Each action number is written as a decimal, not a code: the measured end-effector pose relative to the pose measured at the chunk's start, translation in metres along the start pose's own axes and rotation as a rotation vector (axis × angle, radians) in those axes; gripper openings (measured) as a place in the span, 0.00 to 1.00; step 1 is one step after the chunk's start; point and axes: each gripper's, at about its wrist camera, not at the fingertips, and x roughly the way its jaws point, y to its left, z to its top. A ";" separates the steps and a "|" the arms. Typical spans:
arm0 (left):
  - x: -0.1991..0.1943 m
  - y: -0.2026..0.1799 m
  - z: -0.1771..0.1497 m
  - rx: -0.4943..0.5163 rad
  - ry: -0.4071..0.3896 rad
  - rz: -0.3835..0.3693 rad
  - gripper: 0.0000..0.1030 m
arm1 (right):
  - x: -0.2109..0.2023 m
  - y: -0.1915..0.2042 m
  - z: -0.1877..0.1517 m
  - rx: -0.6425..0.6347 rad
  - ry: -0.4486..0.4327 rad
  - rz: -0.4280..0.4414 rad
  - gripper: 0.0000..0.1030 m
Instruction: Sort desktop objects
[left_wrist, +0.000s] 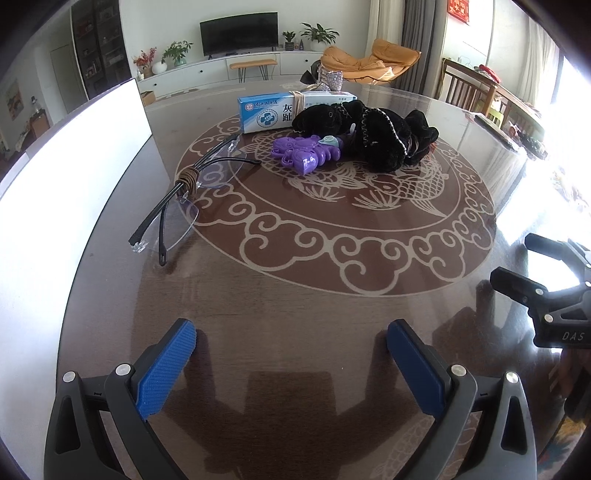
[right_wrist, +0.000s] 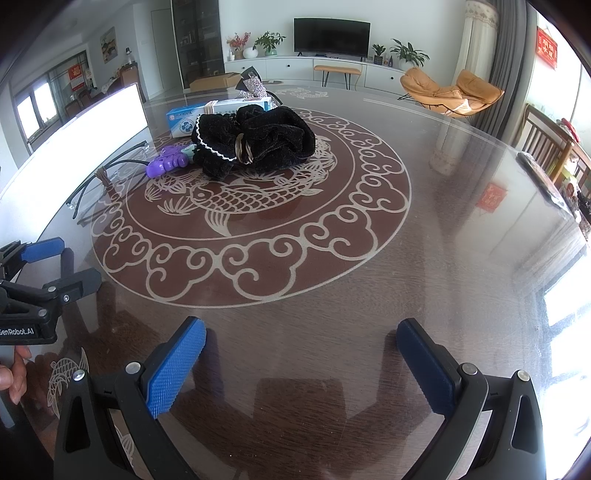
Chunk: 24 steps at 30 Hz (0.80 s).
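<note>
Left gripper: your jaws stand wide apart with nothing between the blue pads; they hover low over the bare near part of the table.
Right gripper: your jaws here are spread wide too and hold nothing; only glossy tabletop shows between them.
Gripper to gripper: the two sit side by side at the near edge, apart from each other; each shows at the edge of the other's view.
Glasses: they lie folded on the table ahead and to the left of your left jaws, well apart from them, with a brown band wound round the temples.
Purple toy: it rests near the table's middle, straight ahead of your left jaws and well beyond them, touching the black cloth.
Black cloth: a crumpled heap with pale trim, ahead and left of your right jaws, far from the pads.
Blue-and-white box: it lies behind the cloth and toy, with a band round it; the farthest of the group from both jaws.
White board: it stands along the left table edge, just beside the glasses.
Your hand: fingers show on the left gripper's handle.
</note>
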 end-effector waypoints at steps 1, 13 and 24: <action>-0.001 0.004 -0.002 -0.013 0.002 0.010 1.00 | 0.000 0.000 0.000 0.000 0.000 0.000 1.00; -0.007 0.043 -0.007 -0.238 -0.033 0.101 1.00 | 0.000 0.000 0.000 -0.002 0.002 -0.001 1.00; 0.001 0.029 -0.004 -0.167 -0.027 0.114 1.00 | 0.038 -0.012 0.126 0.340 0.008 0.211 1.00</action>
